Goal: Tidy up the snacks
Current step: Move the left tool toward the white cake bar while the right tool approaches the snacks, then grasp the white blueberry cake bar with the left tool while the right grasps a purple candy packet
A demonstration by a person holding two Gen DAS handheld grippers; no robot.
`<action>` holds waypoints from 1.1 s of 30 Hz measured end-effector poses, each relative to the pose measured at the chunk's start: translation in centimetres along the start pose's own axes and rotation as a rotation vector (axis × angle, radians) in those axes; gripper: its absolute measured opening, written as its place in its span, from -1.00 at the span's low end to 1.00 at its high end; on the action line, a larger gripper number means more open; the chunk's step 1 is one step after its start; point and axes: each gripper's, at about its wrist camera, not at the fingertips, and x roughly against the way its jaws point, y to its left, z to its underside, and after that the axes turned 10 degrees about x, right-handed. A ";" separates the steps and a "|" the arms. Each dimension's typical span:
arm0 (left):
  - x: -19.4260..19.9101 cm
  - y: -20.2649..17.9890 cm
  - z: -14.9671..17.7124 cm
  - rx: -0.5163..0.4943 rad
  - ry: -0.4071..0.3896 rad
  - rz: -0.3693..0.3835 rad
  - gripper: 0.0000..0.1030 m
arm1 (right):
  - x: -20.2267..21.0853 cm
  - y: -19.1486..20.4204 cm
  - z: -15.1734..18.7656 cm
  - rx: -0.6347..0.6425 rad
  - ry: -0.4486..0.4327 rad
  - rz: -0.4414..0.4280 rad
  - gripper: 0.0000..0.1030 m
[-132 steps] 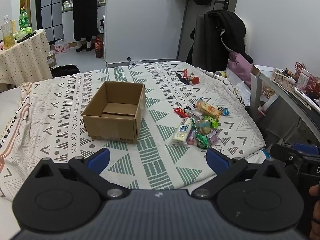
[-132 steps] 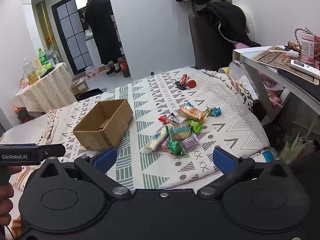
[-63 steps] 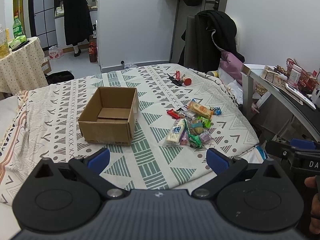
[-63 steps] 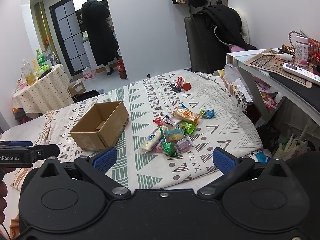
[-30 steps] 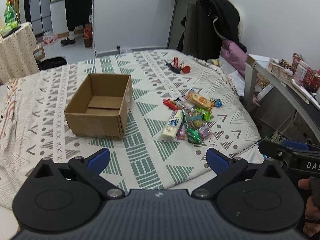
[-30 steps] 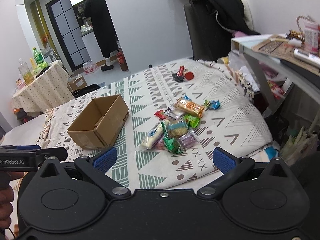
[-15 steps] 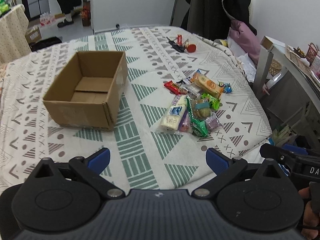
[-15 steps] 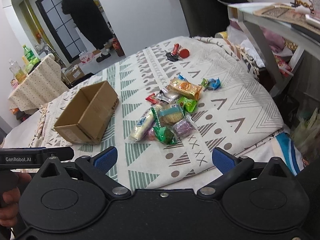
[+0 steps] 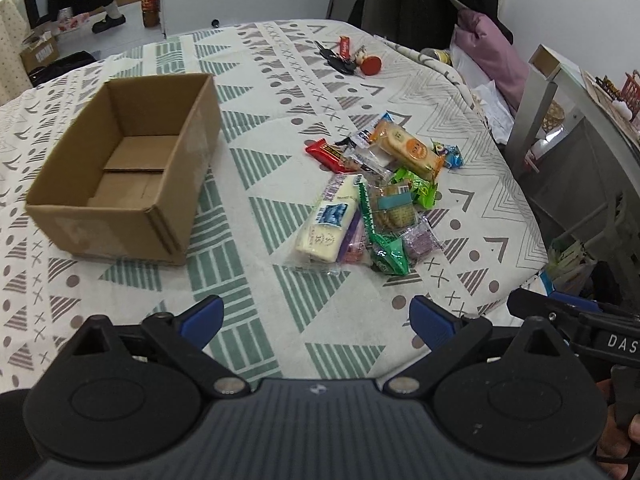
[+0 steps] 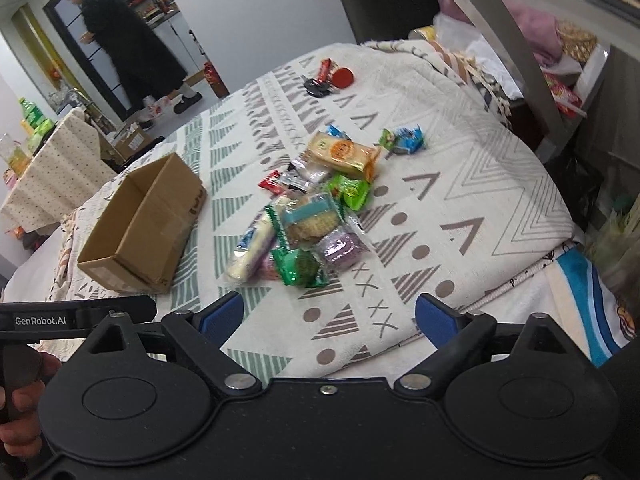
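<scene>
I am holding my left gripper [image 9: 316,320] over the near edge of the bed's patterned white, green and grey cover [image 9: 280,76], its blue-tipped fingers [image 9: 202,317] spread wide with nothing between them. My right gripper [image 10: 328,316] is hovering the same way, its fingers [image 10: 434,315] parted and empty.

The open brown cardboard box [image 9: 120,168] is sitting on the cover to the left, upright and with nothing in it. The heap of wrapped snacks [image 9: 372,200] is lying to the right of it, apart from the box. In that heap a long pale bar in clear wrap [image 9: 328,220] is lying nearest the box, a green packet [image 9: 386,252] is resting at the near end, a purple packet [image 10: 340,248] is just beside it, and an orange pack of crackers [image 9: 404,148] is lying at the far end with a red bar [image 9: 326,154] to its left. A small blue sweet [image 10: 408,138] is lying a little apart on the right.

Farther back, black keys [image 9: 340,62] and a red round thing [image 9: 370,66] are resting on the cover. A person in a dark coat [image 10: 132,52] is standing in the doorway.
</scene>
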 end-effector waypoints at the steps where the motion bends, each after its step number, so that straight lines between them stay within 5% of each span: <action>1: -0.3 -0.2 -0.2 -0.003 0.003 0.005 0.92 | -0.3 -0.2 0.0 -0.003 0.001 0.003 0.76; 17: -7.1 -0.8 -2.0 0.022 0.100 0.011 0.43 | -6.2 -2.0 -0.6 -0.099 0.100 -0.026 0.45; 33: -13.8 -1.7 -6.1 -0.047 0.177 -0.002 0.41 | -12.7 -2.2 -3.8 -0.098 0.135 0.012 0.40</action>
